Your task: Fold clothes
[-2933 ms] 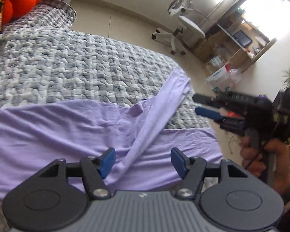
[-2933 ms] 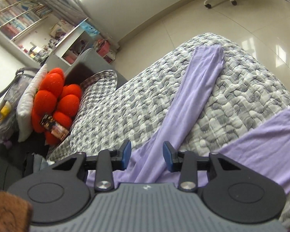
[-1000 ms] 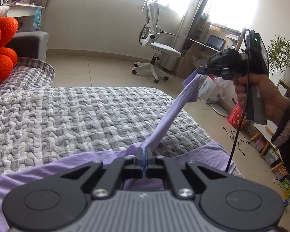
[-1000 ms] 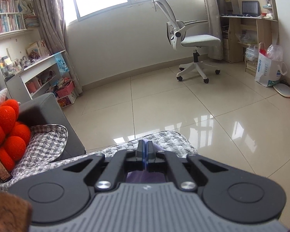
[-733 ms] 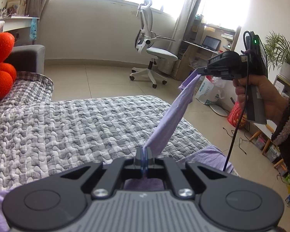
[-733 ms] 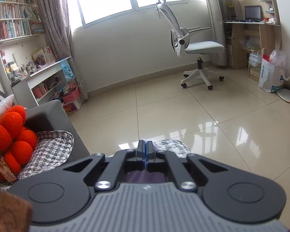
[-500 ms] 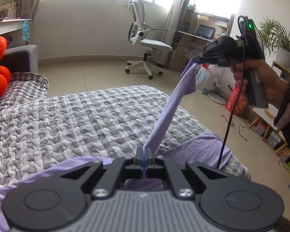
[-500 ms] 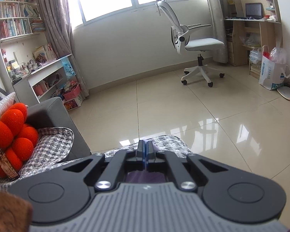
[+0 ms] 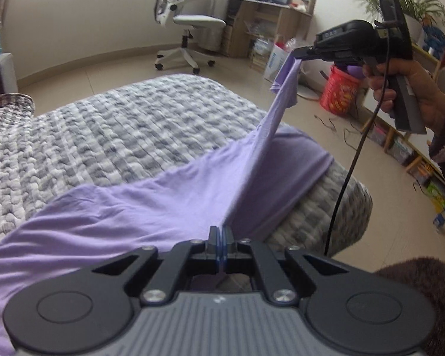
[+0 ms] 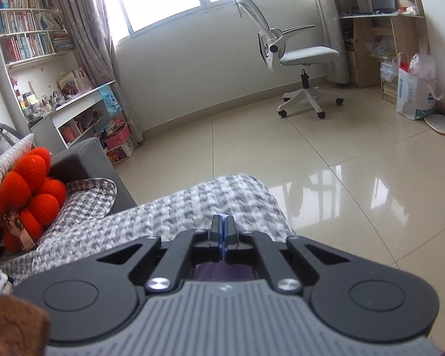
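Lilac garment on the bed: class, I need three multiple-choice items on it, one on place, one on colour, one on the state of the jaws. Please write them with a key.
1. Where does the body of the lilac garment lie?
A. on the quilted bed cover
B. on the office chair
C. on the floor

2. What colour is the bucket on the floor?
A. blue
B. red
C. white

3. How are the left gripper and right gripper set?
A. both open
B. one open
C. both shut on cloth

Key: 1 A, it spreads over the cover; 2 B, red with printing; 3 C, the sleeve stretches taut between shut jaws.
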Available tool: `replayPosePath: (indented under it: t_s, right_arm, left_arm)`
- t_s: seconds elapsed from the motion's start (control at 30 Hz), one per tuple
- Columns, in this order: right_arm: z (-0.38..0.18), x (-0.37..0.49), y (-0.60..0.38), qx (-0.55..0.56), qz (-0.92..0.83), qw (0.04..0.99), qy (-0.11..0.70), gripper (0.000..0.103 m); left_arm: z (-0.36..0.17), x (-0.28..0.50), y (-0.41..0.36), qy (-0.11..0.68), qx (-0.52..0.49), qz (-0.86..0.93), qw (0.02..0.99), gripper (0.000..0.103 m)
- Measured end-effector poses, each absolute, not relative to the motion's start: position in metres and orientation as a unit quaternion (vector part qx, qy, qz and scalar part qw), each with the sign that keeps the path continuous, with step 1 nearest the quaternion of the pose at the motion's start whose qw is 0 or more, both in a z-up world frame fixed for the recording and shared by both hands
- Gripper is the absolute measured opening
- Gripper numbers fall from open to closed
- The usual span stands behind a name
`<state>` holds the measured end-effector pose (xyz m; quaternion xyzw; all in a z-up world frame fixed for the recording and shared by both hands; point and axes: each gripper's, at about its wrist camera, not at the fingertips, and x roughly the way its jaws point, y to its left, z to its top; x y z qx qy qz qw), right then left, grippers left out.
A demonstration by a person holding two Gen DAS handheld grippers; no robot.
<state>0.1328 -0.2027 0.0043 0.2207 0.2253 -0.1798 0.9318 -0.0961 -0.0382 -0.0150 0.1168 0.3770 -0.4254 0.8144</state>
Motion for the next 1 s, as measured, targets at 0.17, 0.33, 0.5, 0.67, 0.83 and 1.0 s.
replayPosePath:
  t_s: [0.17, 0.33, 0.5, 0.67, 0.83, 1.0]
  right_arm:
    - [-0.026, 0.091, -0.212, 0.269, -0.173, 0.922, 0.218, 0.0]
    - [-0.051, 0.056, -0.217, 0.314, -0.164, 0.912, 0.205, 0.0]
    - [-0.079, 0.027, -0.219, 0.362, -0.162, 0.893, 0.211, 0.0]
    - [-0.105, 0.003, -0.222, 0.394, -0.17, 0.875, 0.226, 0.001]
    - [-0.119, -0.018, -0.227, 0.42, -0.172, 0.864, 0.217, 0.014]
    - [-0.116, -0.023, -0.235, 0.435, -0.156, 0.866, 0.19, 0.016]
  left_arm:
    - [-0.028, -0.101, -0.044, 0.393, 0.138, -0.434, 0.799, 0.002]
    - [-0.038, -0.107, -0.047, 0.406, 0.143, -0.434, 0.792, 0.002]
    - [-0.041, -0.103, -0.048, 0.422, 0.148, -0.434, 0.782, 0.002]
    - [-0.041, -0.1, -0.054, 0.442, 0.162, -0.441, 0.764, 0.004]
    - [-0.026, -0.093, -0.063, 0.45, 0.149, -0.458, 0.753, 0.016]
    - [-0.009, -0.081, -0.094, 0.444, 0.135, -0.483, 0.743, 0.034]
